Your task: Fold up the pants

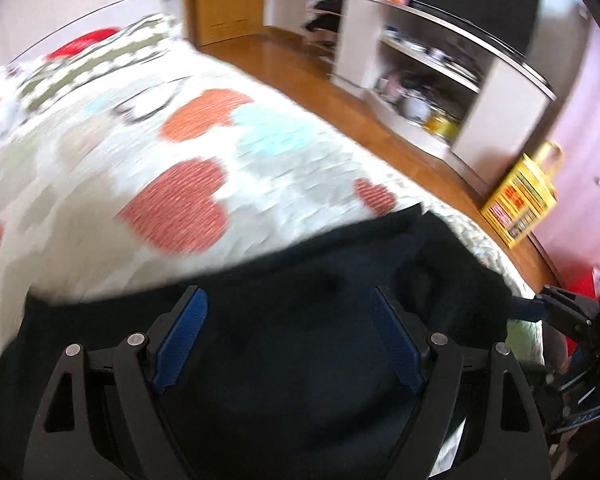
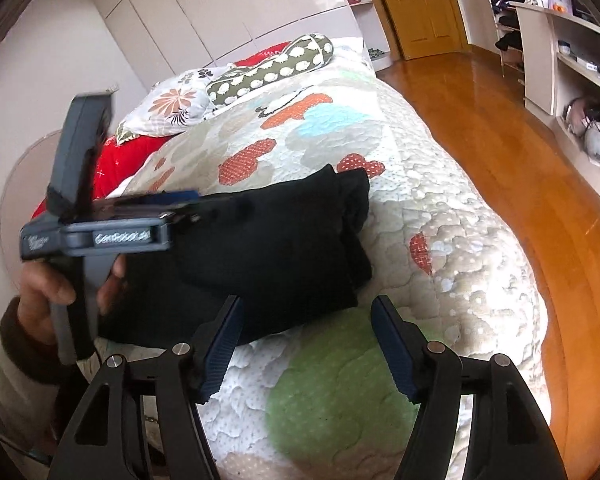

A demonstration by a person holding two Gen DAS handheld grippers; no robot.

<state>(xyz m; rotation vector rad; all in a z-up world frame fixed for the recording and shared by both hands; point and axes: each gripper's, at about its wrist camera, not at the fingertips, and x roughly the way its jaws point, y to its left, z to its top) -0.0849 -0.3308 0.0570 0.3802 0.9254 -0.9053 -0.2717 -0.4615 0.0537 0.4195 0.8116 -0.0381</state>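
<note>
The black pants lie folded into a thick bundle on the patterned quilt of the bed. My left gripper is open and hovers right over the black cloth, which fills the lower half of the blurred left wrist view. In the right wrist view the left gripper reaches in from the left over the bundle's near left part, with the person's hand on its handle. My right gripper is open and empty, just in front of the bundle's near edge, above the quilt.
Pillows and a red blanket lie at the head of the bed. A wooden floor runs along the right side, with white shelves and a yellow box beyond. A door stands at the far end.
</note>
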